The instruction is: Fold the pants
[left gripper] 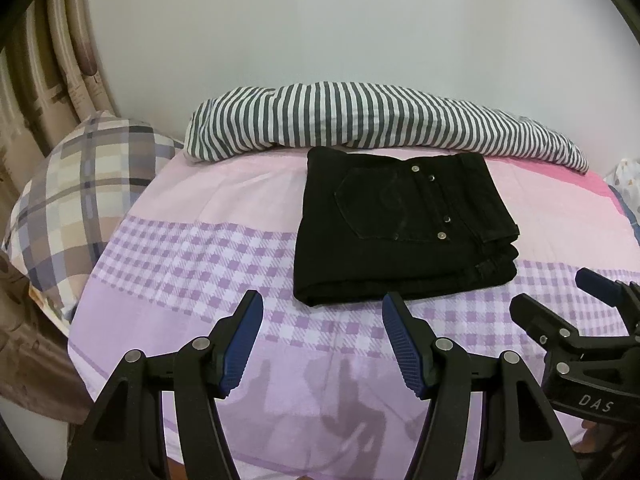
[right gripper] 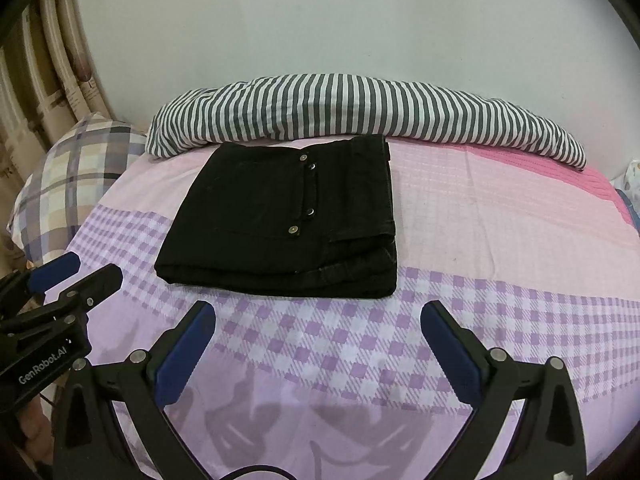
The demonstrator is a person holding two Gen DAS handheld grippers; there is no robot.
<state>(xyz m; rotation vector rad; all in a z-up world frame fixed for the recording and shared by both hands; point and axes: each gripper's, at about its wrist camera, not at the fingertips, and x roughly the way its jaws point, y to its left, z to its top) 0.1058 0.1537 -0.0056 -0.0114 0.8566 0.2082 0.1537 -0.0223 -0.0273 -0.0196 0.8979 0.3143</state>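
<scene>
Black pants (left gripper: 400,228) lie folded into a compact stack on the bed, back pocket and metal rivets facing up; the right wrist view shows them too (right gripper: 288,220). My left gripper (left gripper: 322,308) hovers open just in front of the stack's near edge, with nothing between its blue pads. My right gripper (right gripper: 318,318) stands wide open, also in front of the pants and holding nothing. Each gripper shows in the other's view: the right gripper (left gripper: 560,292) at the right edge, the left gripper (right gripper: 86,270) at the left edge.
A pink and purple checked sheet (left gripper: 180,264) covers the bed. A striped rolled blanket (left gripper: 360,120) lies right behind the pants against the white wall. A plaid pillow (left gripper: 80,192) and curtains (left gripper: 44,80) are at the left.
</scene>
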